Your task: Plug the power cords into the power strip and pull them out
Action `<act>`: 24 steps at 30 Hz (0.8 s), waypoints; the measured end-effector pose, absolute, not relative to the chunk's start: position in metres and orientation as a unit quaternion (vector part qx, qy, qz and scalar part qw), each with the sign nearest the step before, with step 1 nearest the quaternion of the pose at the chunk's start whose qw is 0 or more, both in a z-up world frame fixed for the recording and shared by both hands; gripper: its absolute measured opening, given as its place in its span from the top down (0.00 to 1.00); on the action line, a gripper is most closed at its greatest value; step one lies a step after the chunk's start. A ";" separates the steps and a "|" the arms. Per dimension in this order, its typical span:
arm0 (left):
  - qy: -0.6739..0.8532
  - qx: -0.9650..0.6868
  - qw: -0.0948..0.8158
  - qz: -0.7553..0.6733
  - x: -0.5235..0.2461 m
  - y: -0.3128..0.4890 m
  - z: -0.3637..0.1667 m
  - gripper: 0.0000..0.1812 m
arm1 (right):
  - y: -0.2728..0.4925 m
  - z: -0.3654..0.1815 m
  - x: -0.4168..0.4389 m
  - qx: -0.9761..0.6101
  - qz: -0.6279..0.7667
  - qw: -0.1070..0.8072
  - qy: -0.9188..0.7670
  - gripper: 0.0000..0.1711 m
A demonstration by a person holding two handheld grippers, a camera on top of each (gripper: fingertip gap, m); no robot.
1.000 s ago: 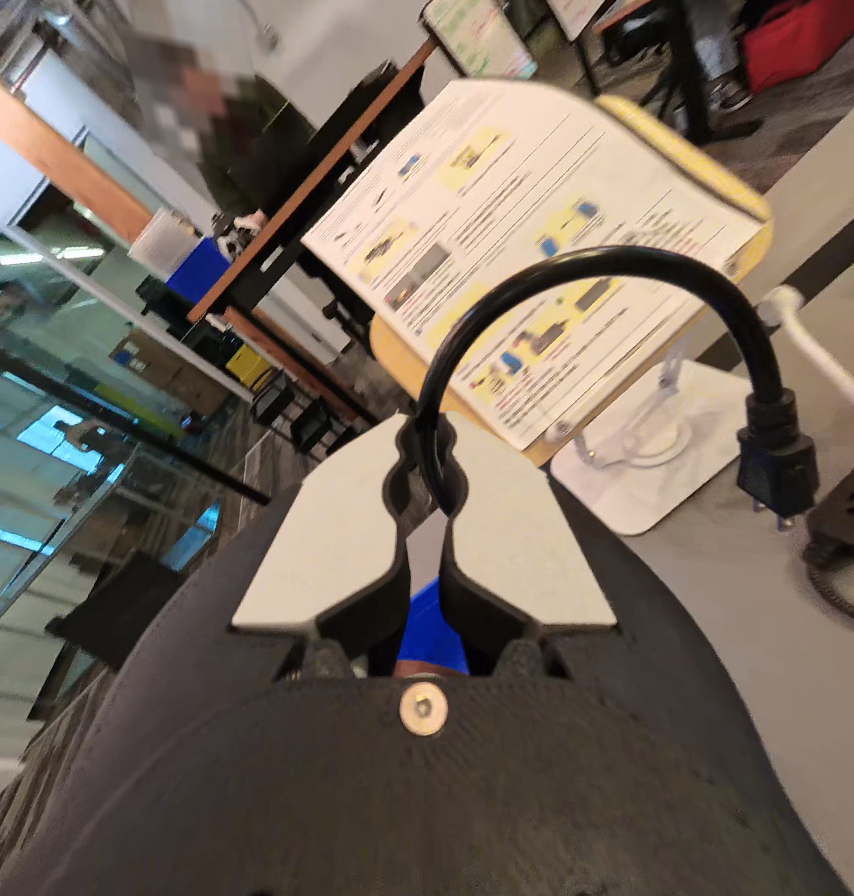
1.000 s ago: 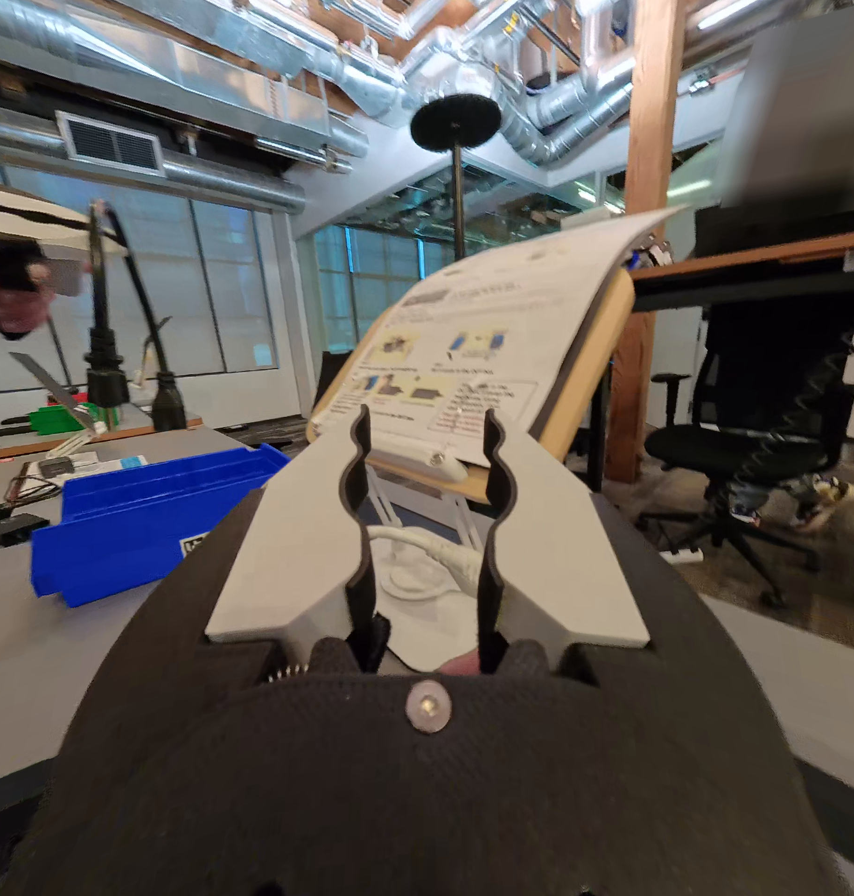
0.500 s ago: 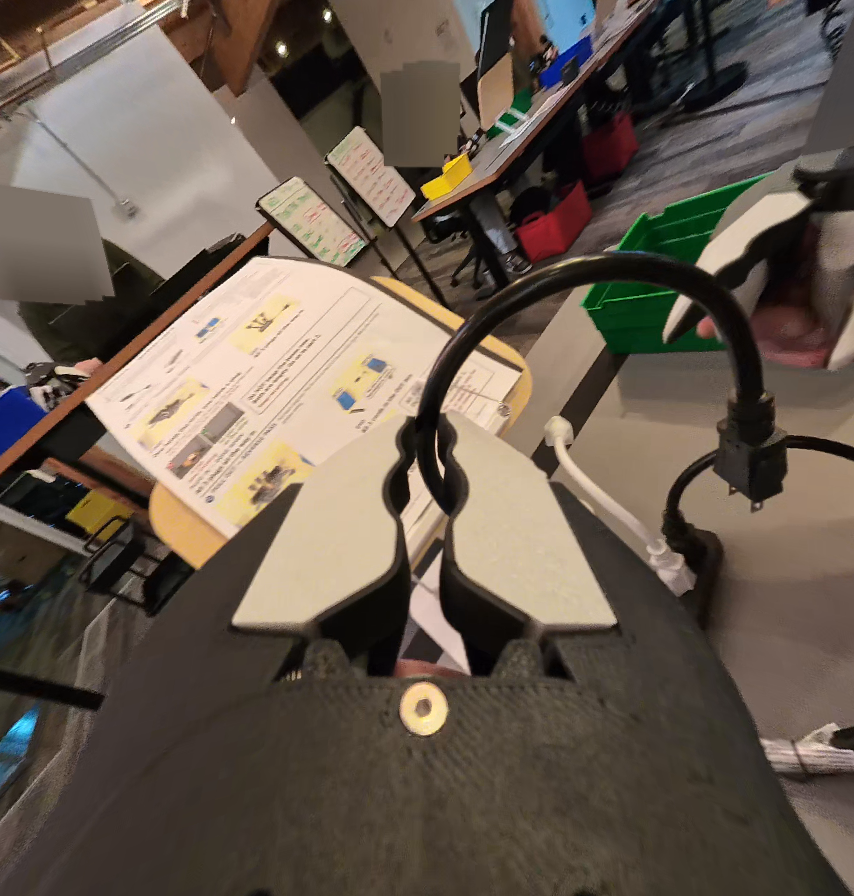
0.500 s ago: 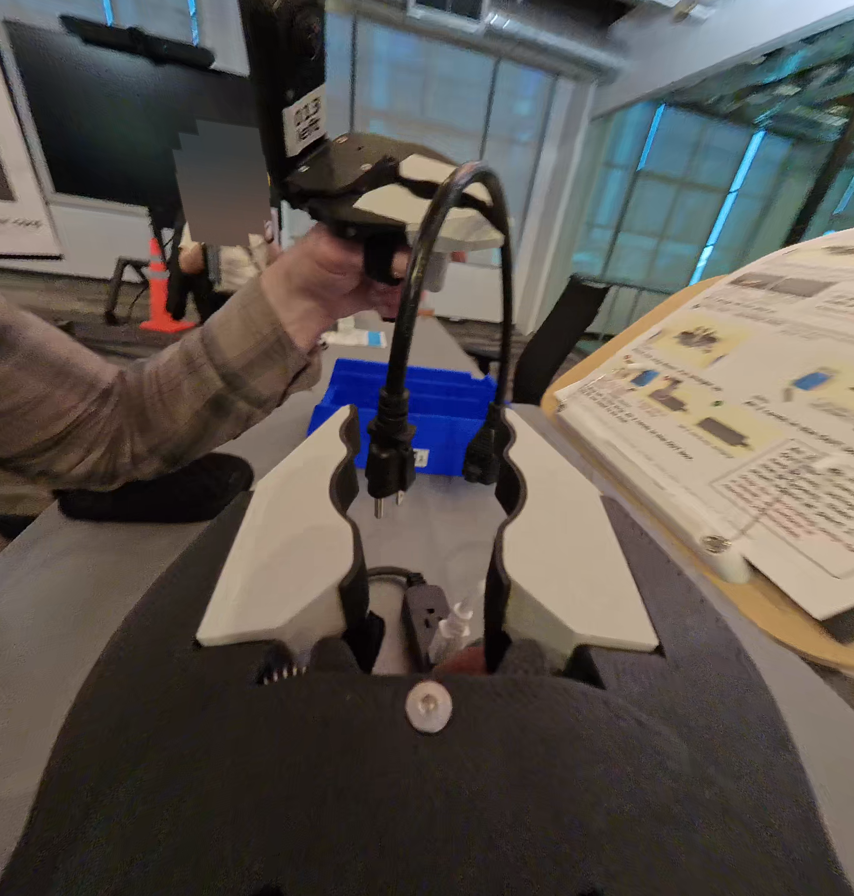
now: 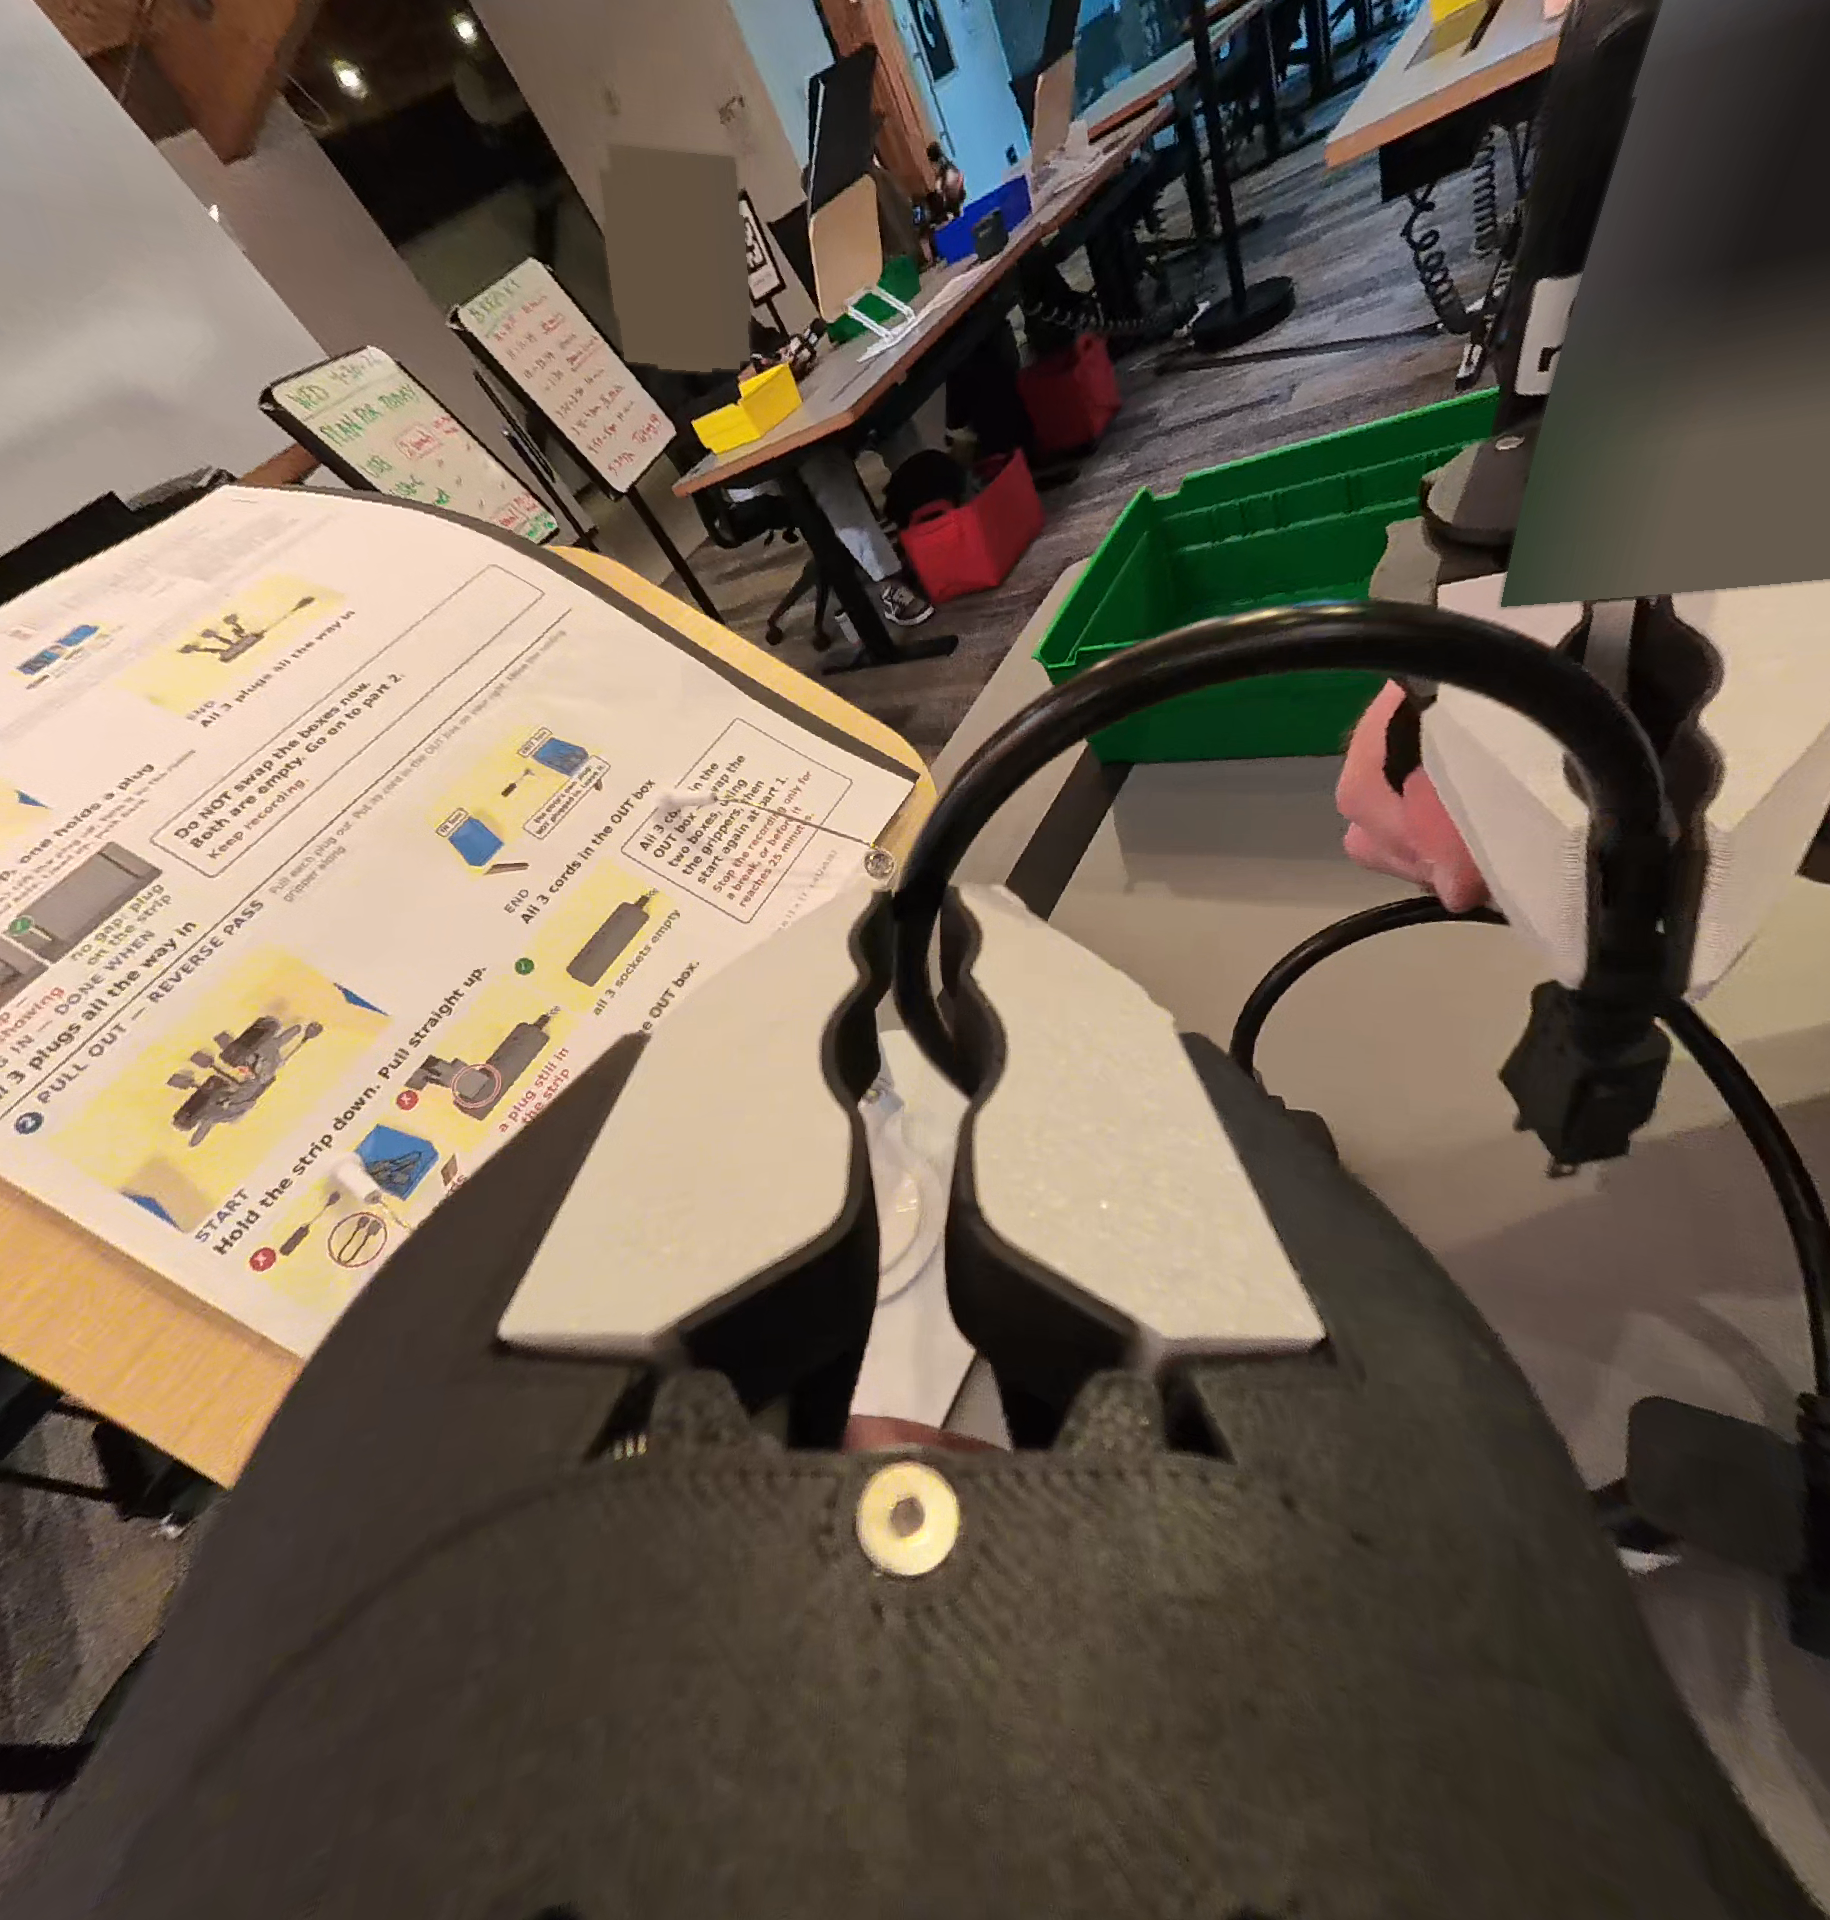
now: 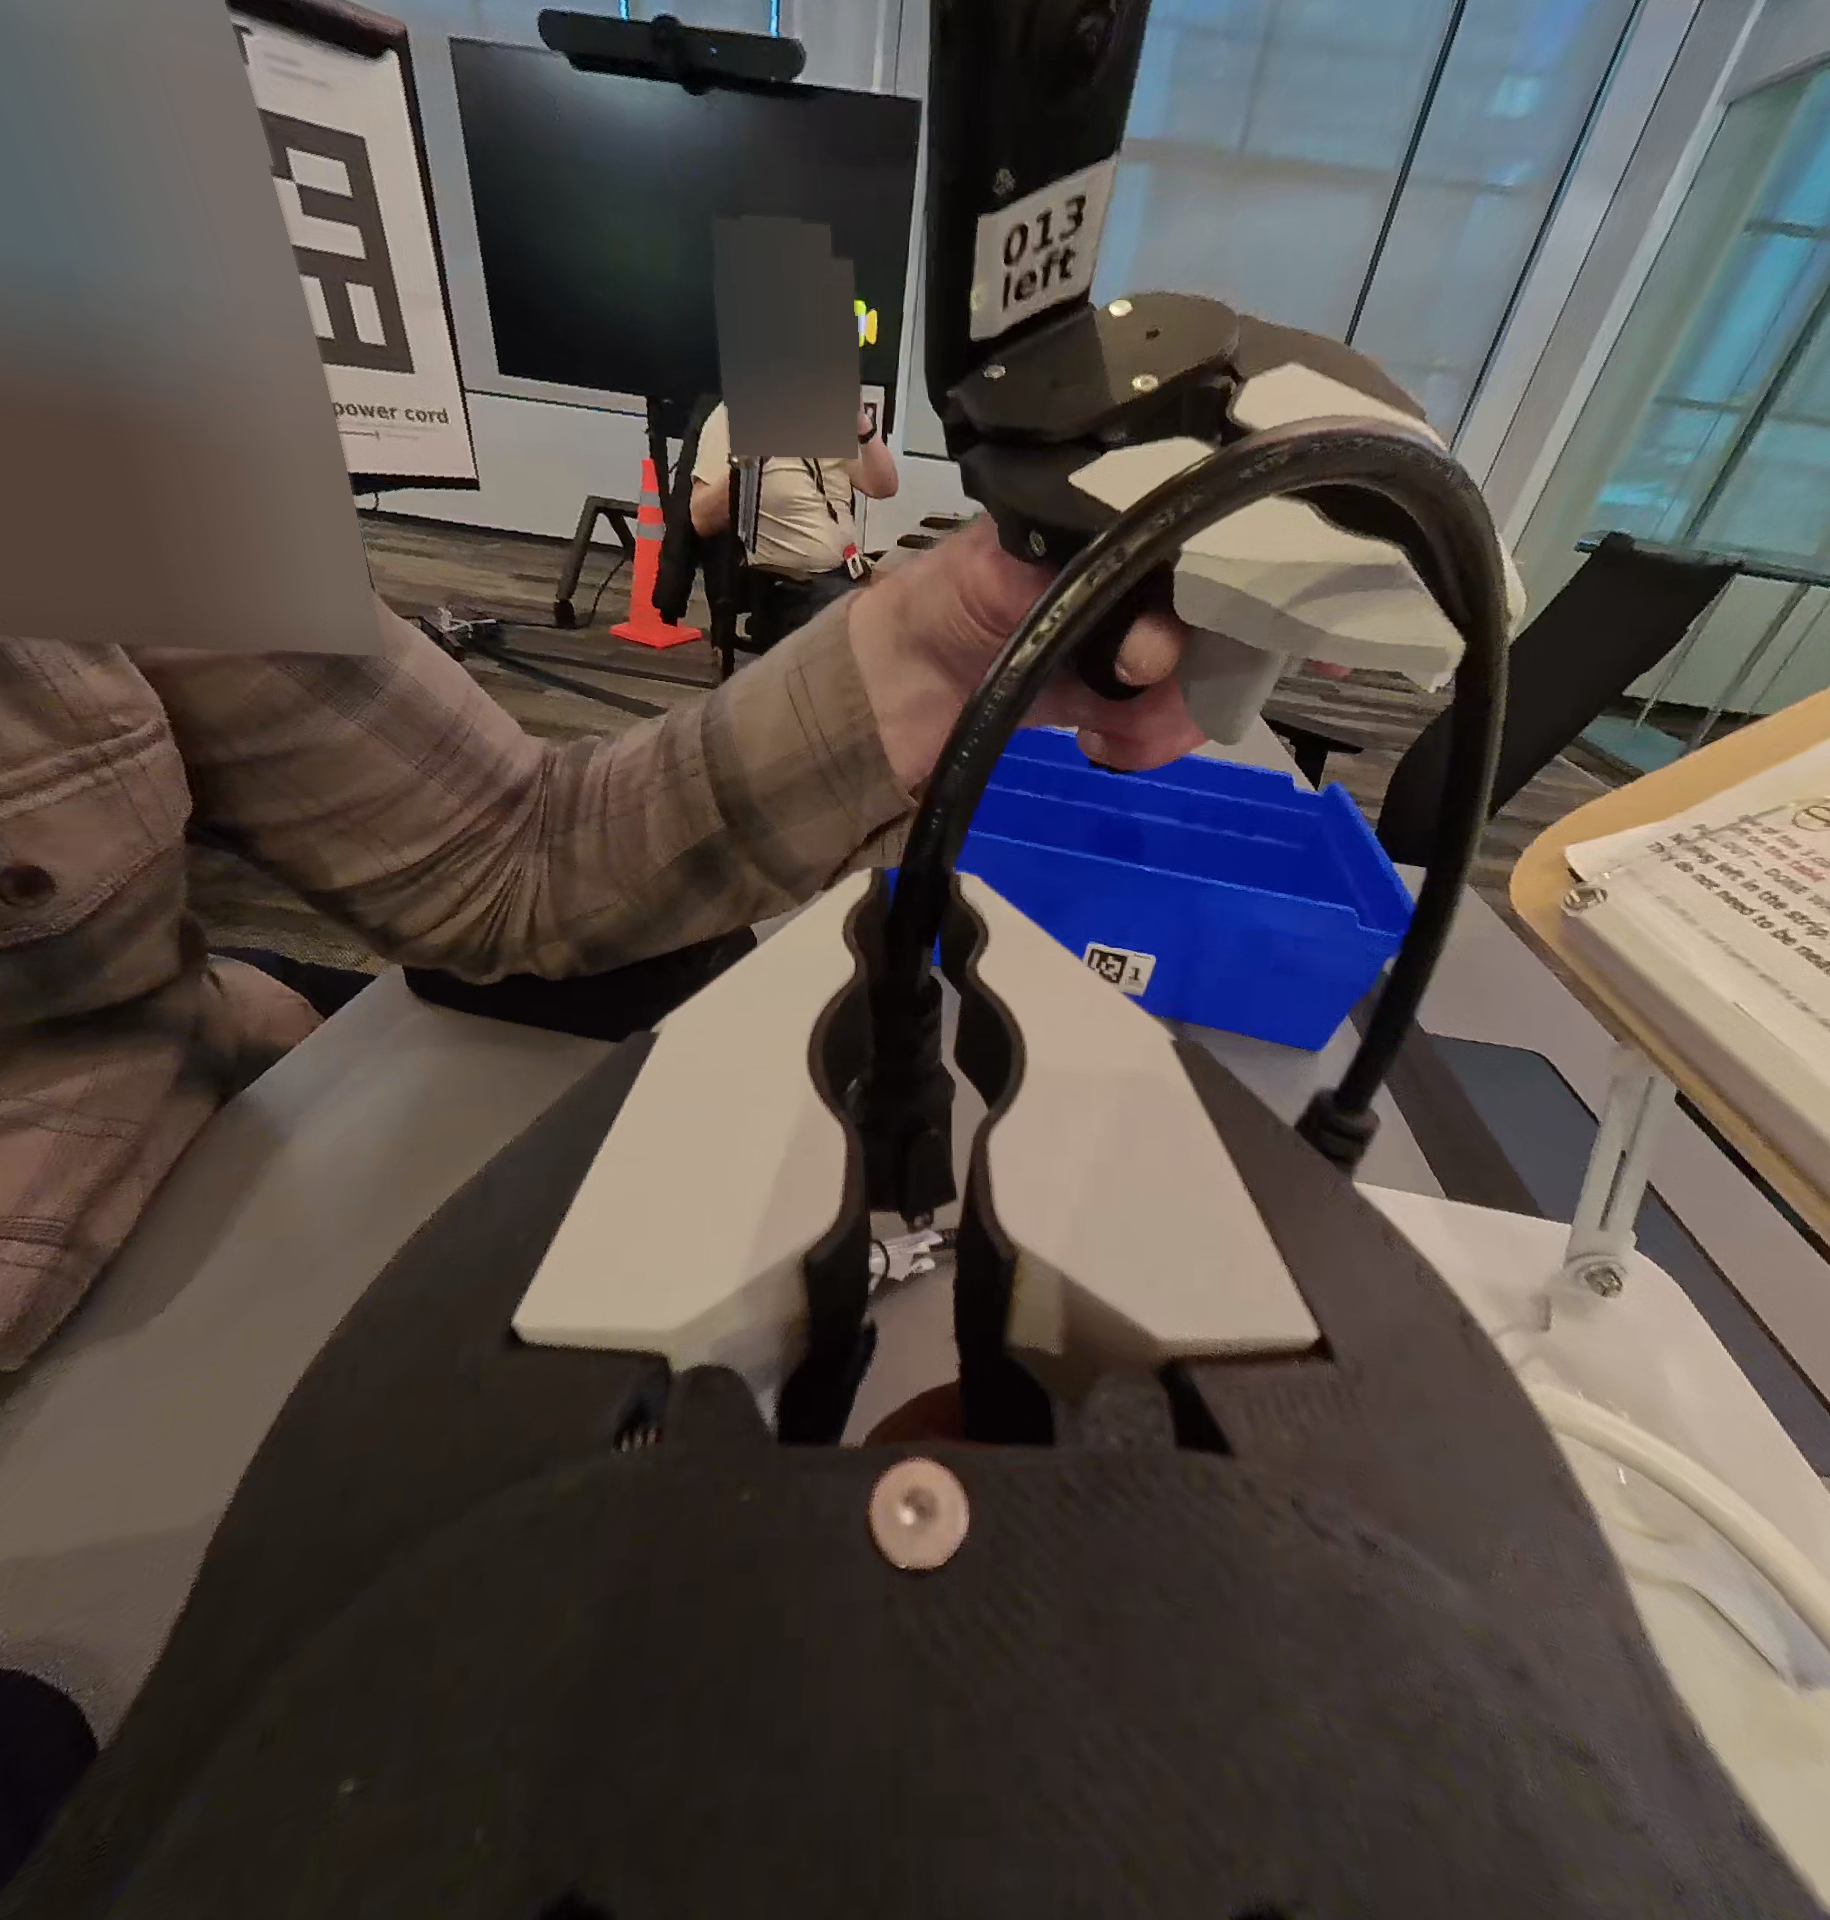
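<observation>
My left tongs (image 5: pixel 916 971) are pinching a glossy black power cord (image 5: pixel 1254 649) arching over; my right tongs (image 6: pixel 911 1049) are clamping its plug (image 6: pixel 906 1132) before the blue bin (image 6: pixel 1181 883).

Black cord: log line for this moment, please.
left claw: shut on black cord | right claw: shut on plug | plug: midair, prongs bare

The cord (image 5: pixel 1254 665) arches from the left tool (image 5: pixel 916 971) right into the right tool (image 6: pixel 911 1039).
</observation>
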State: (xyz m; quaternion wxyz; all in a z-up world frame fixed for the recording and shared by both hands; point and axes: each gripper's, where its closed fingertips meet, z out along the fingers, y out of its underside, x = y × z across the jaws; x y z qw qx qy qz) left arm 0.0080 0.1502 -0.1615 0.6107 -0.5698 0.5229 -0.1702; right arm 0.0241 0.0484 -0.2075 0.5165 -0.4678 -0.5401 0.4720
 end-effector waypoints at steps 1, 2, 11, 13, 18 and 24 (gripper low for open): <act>0.523 -0.569 0.610 -0.176 0.009 0.149 -0.161 0.96 | 0.046 -0.206 0.023 -0.465 0.474 0.515 -0.542 0.96; 0.523 -0.568 0.611 -0.177 0.009 0.148 -0.161 0.96 | 0.046 -0.205 0.022 -0.466 0.469 0.517 -0.544 0.96; 0.505 -0.560 0.624 -0.204 0.008 0.141 -0.147 0.83 | 0.061 -0.185 0.026 -0.487 0.445 0.557 -0.504 0.96; 0.501 -0.555 0.630 -0.210 0.005 0.138 -0.141 0.80 | 0.069 -0.177 0.032 -0.490 0.460 0.572 -0.471 0.96; 0.530 -0.535 0.634 -0.174 0.007 0.118 -0.133 0.79 | 0.092 -0.152 0.055 -0.492 0.509 0.606 -0.362 0.96; 0.582 -0.502 0.630 -0.114 0.052 0.092 -0.146 0.74 | 0.110 -0.137 0.075 -0.497 0.508 0.644 -0.284 0.96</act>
